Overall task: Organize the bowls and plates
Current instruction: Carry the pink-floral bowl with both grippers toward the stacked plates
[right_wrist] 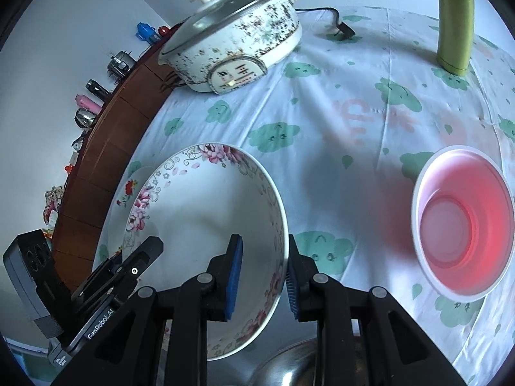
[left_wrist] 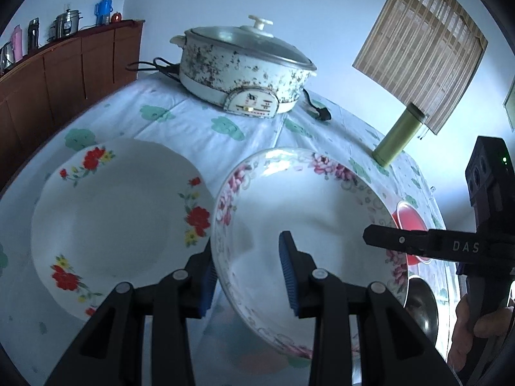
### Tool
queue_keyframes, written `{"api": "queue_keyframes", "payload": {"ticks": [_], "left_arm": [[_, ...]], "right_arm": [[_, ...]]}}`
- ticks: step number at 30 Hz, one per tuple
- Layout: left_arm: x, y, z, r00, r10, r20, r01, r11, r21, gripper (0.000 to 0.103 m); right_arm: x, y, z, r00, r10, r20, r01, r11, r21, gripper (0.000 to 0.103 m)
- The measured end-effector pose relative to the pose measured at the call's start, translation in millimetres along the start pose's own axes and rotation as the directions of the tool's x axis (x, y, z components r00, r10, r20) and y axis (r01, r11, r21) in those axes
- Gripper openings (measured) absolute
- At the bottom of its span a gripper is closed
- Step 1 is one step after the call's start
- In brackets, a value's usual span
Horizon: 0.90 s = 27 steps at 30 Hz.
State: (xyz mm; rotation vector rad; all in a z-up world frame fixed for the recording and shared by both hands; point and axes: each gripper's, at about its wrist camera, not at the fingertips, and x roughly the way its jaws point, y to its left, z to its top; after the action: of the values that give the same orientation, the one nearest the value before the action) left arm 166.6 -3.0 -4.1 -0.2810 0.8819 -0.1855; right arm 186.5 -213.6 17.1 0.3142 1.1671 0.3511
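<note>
I have the pink-flowered plate (left_wrist: 309, 212) pinched at opposite rims, my left gripper (left_wrist: 249, 276) clenched on one edge and my right gripper (right_wrist: 264, 276) on the other, holding it tilted above the tablecloth (right_wrist: 322, 103). It looks like glazed ceramic: stiff, slick and breakable, so the rim is the place to hold. Beside it lies the red-flowered plate (left_wrist: 106, 222), empty. The pink bowl (right_wrist: 463, 234) holds nothing; the far pot (left_wrist: 244, 67) is lidded.

Right tool (right_wrist: 262, 276) clamping pink-flowered plate (right_wrist: 206, 225) rim, red bowl (right_wrist: 463, 225) on tablecloth (right_wrist: 338, 128)
</note>
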Motion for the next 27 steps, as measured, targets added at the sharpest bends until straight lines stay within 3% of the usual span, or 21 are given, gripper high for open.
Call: {"api": "queue_keyframes", "payload": {"ticks": [14,27], "left_arm": [[-47,52,8,0.996,0.058,0.067,-0.060,0.998,0.021,0.033],[-65,84,1,0.995,0.073,0.069,-0.074,0.997,0.013,0.033]], "right_arm": [[3,76,-24,1.000,0.013,0.018,-0.012,0.998,-0.061,0.028],[12,110,-47,0.999,0.032,0.017,-0.031,0.998,-0.061,0.028]]}}
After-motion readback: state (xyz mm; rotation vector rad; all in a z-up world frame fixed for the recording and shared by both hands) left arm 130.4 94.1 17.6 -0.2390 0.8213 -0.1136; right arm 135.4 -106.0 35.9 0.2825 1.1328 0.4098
